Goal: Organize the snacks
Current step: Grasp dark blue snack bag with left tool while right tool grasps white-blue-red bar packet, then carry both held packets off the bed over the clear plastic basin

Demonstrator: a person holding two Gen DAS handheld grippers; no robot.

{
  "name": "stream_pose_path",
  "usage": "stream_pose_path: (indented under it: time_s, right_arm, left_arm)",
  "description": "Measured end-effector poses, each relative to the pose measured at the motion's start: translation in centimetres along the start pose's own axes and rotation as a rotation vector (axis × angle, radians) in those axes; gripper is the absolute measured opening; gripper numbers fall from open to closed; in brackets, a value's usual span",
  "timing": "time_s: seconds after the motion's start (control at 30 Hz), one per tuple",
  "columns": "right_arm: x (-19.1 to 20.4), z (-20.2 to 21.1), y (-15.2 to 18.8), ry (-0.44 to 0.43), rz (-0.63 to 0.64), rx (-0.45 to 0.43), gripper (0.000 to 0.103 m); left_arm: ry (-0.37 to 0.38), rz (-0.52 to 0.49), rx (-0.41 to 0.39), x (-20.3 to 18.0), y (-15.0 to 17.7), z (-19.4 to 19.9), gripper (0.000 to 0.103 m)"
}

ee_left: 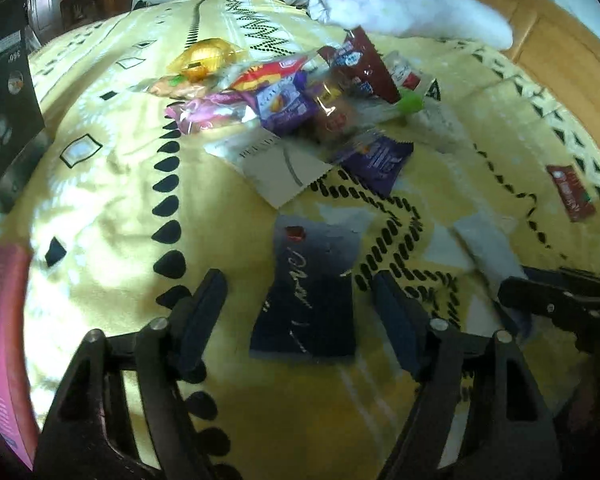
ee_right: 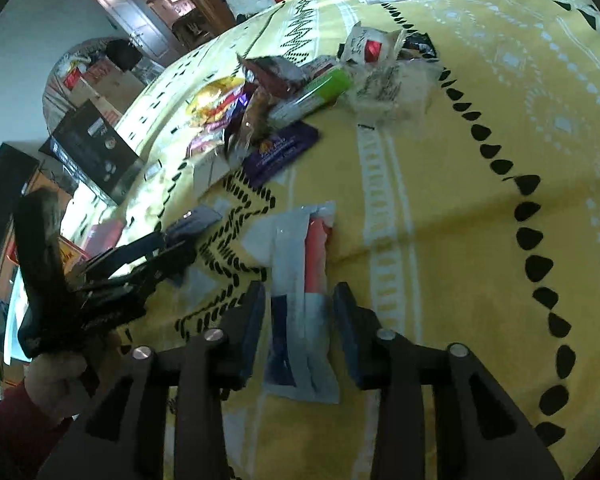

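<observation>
Here the left gripper (ee_left: 300, 312), fingers spread, straddles a dark packet (ee_left: 308, 292) low in frame, long axis along them; the right gripper (ee_right: 300, 320), likewise spread, straddles a grey-red packet (ee_right: 304, 292) on the bed (ee_right: 480, 240).

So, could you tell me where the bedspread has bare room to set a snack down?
Bare bedspread lies right of the grey packet between the right tool, and left of the dark packet by the left tool. The snack pile is crowded.
</observation>
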State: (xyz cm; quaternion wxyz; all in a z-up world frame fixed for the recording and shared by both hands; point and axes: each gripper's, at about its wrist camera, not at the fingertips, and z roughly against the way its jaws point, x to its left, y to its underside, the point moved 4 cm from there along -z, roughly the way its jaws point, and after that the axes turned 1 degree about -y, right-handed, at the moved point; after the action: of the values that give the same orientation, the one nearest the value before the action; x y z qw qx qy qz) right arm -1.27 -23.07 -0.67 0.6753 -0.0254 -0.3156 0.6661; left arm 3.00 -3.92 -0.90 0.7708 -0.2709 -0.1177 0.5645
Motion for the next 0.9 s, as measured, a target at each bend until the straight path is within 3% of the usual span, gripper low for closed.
stream_pose_path:
  time_s: [0.1, 0.17, 0.23, 0.37, 0.53, 0.77, 0.9]
  right_arm:
    - [0.6, -0.7, 0.1, 0.010, 0.024, 0.002, 0.043]
    - [1.1, -1.4, 0.0, 0.043, 0.060, 0.002, 0.043]
    - [0.9, -2.2, 0.0, 0.094, 0.080, 0.001, 0.032]
    - [0.7, -1.1, -0.2, 0.086, 0.051, -0.029, 0.030]
    - [3.1, 2.4, -1.6, 0.068, 0.078, -0.122, 0.030]
    - [11.9, 5.0, -5.9, -0.036, 0.188, -0.203, 0.030]
    - [20.7, 5.2, -8.4, -0.142, 0.301, -0.220, 0.030]
  left_arm:
    - [-0.022, -0.036, 0.002, -0.7, 0.4, 0.1, 0.044]
    - [-0.035, -0.049, -0.001, -1.0, 0.4, 0.3, 0.042]
    - [-0.031, -0.038, -0.005, -0.9, 0.3, 0.6, 0.037]
    - [-0.031, -0.009, -0.052, -0.4, -0.2, 3.1, 0.036]
    - [-0.085, 0.047, -0.161, 1.9, -1.6, 9.6, 0.035]
    - [-0.249, 0.144, -0.344, 8.2, -3.4, 20.5, 0.035]
    - [-0.392, 0.207, -0.421, 13.8, -3.0, 26.4, 0.036]
